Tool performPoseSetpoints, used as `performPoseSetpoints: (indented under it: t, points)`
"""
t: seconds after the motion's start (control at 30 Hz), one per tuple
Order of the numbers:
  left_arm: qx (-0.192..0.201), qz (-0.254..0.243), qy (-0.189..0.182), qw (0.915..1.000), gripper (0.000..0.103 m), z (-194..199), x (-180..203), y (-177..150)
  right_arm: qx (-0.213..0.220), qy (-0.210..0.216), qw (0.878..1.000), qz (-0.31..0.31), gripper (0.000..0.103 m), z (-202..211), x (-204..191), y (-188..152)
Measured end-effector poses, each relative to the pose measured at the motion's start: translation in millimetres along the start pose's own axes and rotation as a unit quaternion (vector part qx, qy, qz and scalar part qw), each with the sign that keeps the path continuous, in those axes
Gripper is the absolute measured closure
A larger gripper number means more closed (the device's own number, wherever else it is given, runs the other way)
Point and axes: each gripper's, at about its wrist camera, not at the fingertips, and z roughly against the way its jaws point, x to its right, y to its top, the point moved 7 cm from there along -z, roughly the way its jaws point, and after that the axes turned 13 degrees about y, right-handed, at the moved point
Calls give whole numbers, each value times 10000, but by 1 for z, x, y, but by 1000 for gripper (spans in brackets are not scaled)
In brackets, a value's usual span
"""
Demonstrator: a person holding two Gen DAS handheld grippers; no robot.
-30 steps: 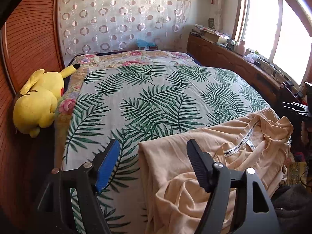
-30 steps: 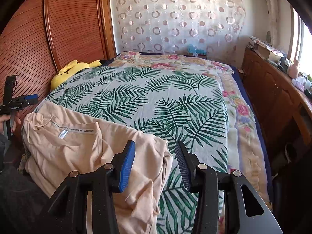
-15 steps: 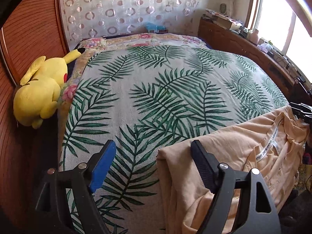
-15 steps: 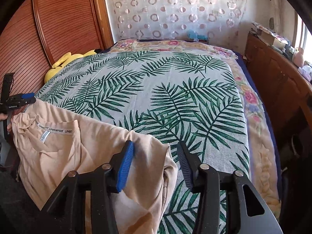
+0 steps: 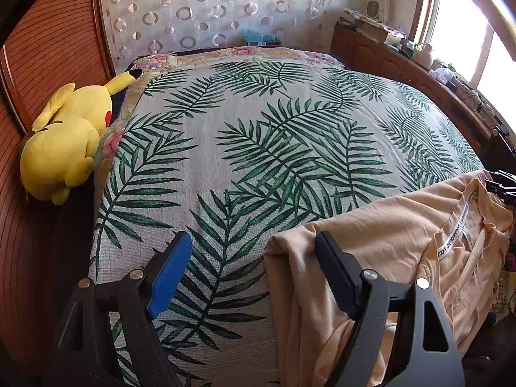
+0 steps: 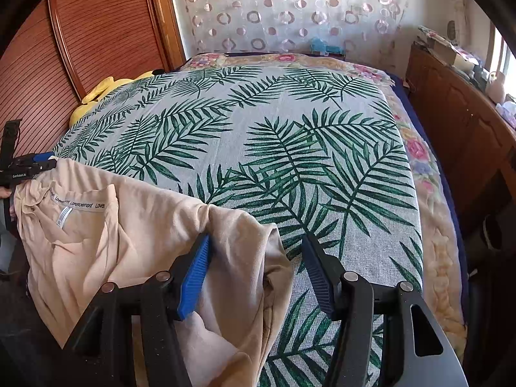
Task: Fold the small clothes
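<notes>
Shirt (image 5: 380,258) now lies farther onto the bedspread (image 5: 258,148); both grippers (image 5: 251,274) (image 6: 258,271) gape wide, gripping nothing, so spreading continues.

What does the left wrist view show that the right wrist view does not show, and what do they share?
Only the left wrist view shows the whole yellow Pikachu plush beside the bed and the bright window. Only the right wrist view shows the left gripper from outside, at the garment's far corner, and the garment bunched against the right gripper's blue pad. Both show the peach garment with its printed neck tape at the near edge of the palm-leaf bedspread, and the circle-patterned curtain.
</notes>
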Motion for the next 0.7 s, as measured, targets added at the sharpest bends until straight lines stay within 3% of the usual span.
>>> performPoseSetpoints:
  t: [0.2, 0.3, 0.43, 0.5, 0.57, 0.6, 0.67, 0.7]
  points:
    - [65, -78, -51, 9999, 25, 3, 5, -2, -18, 0, 9999, 122, 42, -2, -3, -1]
    - [115, -170, -130, 9997, 33, 5, 9, -5, -78, 21, 9997, 211, 42, -3, -7, -3]
    - [150, -244, -338, 9990, 54, 10, 14, -6, -142, 20, 9994, 327, 45, -4, -12, -4]
    - [157, -323, -463, 9983, 66, 13, 19, -8, -169, 115, 9989, 411, 57, -4, -16, -4]
    - [141, -405, -620, 9972, 78, 16, 25, -9, -190, 282, 9984, 459, 83, -4, -21, -6]
    - [131, -443, -706, 9964, 82, 17, 27, -10, -207, 470, 9976, 454, 88, -3, -24, -7]
    - [97, -463, -858, 9952, 93, 22, 28, -12, -156, 648, 9964, 520, 89, 1, -28, -9]
    - [129, -460, -904, 9948, 94, 26, 29, -12, -135, 682, 9962, 523, 90, 6, -30, -10]
